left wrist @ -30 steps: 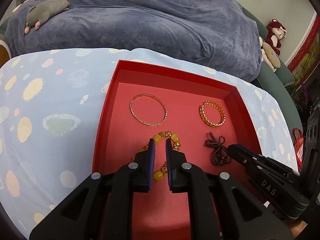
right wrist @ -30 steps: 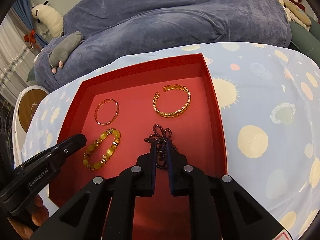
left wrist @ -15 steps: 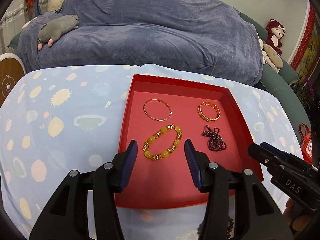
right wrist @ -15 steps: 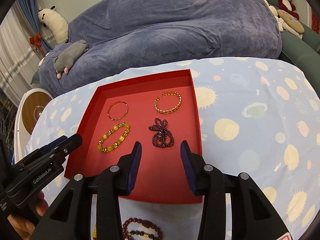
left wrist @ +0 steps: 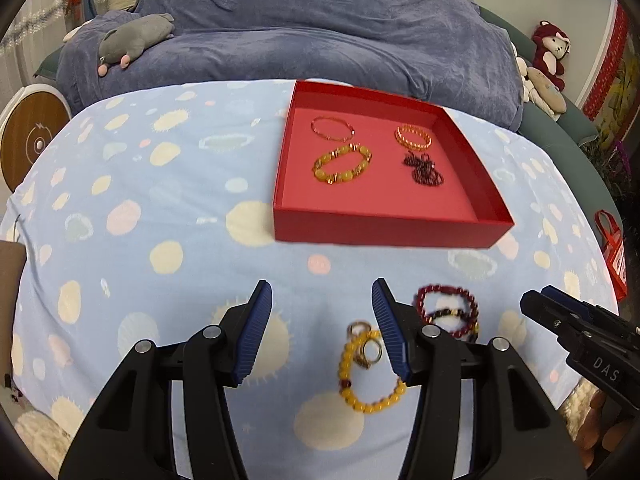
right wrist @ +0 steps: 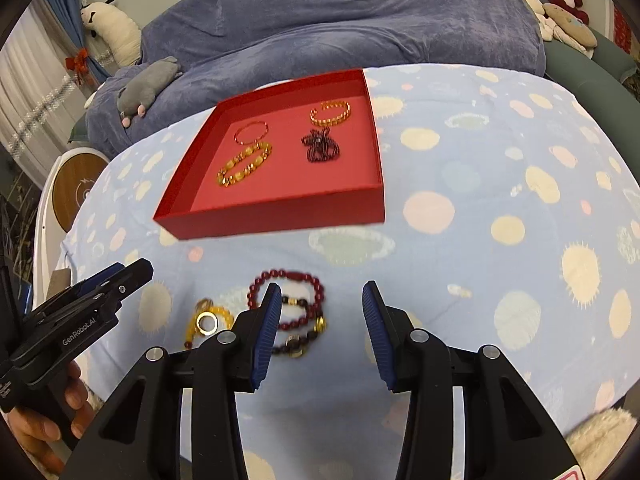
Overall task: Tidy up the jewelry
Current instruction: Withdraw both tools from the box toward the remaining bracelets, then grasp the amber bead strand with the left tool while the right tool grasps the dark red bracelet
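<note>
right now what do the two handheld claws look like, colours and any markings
Both are matte black plastic frames with silver rivets and ribbed blue pads on the fingers. The left claw has white "GenRobot.AI" lettering along its side, seen from the right wrist view. The right claw carries a small "DAS" label. A bare hand grips the left one; no cables visible.

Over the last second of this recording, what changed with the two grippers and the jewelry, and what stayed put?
Both grippers let go and pulled back from the red box. The left gripper released the yellow bracelet; the right gripper released the dark necklace. Both are now open above the loose bracelets on the cloth. The four pieces in the box stayed put.
</note>
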The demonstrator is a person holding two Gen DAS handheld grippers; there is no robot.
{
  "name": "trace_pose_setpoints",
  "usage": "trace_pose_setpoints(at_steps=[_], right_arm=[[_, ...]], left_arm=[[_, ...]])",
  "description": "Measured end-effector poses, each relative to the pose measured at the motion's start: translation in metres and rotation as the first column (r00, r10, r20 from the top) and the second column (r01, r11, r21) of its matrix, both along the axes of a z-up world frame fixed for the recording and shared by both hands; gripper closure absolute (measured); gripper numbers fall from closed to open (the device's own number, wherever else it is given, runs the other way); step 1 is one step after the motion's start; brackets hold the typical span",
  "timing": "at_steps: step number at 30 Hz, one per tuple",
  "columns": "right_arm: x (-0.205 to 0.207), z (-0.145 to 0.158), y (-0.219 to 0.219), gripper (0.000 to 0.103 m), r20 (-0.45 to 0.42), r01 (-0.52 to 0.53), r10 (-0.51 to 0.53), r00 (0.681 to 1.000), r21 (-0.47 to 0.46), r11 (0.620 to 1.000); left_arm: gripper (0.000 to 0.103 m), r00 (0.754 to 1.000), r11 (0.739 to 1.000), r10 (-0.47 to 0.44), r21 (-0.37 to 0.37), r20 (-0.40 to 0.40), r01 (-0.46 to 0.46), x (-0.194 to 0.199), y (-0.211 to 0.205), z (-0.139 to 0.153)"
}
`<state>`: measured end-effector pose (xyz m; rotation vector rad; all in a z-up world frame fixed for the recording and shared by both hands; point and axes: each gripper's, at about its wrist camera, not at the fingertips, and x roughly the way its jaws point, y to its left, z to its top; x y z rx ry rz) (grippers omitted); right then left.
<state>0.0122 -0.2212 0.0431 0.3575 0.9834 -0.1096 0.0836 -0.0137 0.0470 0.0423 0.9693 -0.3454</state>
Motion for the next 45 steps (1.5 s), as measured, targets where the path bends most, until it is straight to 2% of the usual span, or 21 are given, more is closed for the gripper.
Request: trace_pose_setpoints(at_steps=[10, 15, 25, 33, 45], right_arm=[[-0.048, -0.024, 0.025, 0.061, -0.06, -0.04, 0.04, 0.997, -0.01, 0.999], [-0.055, -0.025, 0.032, 0.061, -0.052, -0.055, 0.052, 0.997, -0.049, 0.997], [-0.057, -0.029, 0.036, 0.061, -0.054, -0.067, 0.064, 0.996, -0.063, 0.996], [-0.035, -0.026, 0.026, 0.062, -0.041, -0.025, 0.023, 0.999, -0.038, 0.999], [0.027, -0.03, 0.022, 0.065, -0.04, -0.026, 0.023, 0.999, -0.07, 0.997]], left_arm=[[0.053, 0.999, 0.999, -0.018, 0.04, -0.027, 0.019, -0.054, 0.007, -0.025], [0.053, 1.0, 0.999, -0.019, 0.043, -0.023, 0.02, -0.061, 0.006, -0.03], [0.053, 0.999, 0.999, 0.016, 0.038, -0.029, -0.015, -0.061, 0.012, -0.037], [0.053, 0.999, 0.999, 0.028, 0.018, -0.038, -0.027, -0.057, 0.013, -0.038], [0.053, 0.998, 1.0, 0.001, -0.002, -0.059, -0.001, -0.047, -0.001, -0.044]])
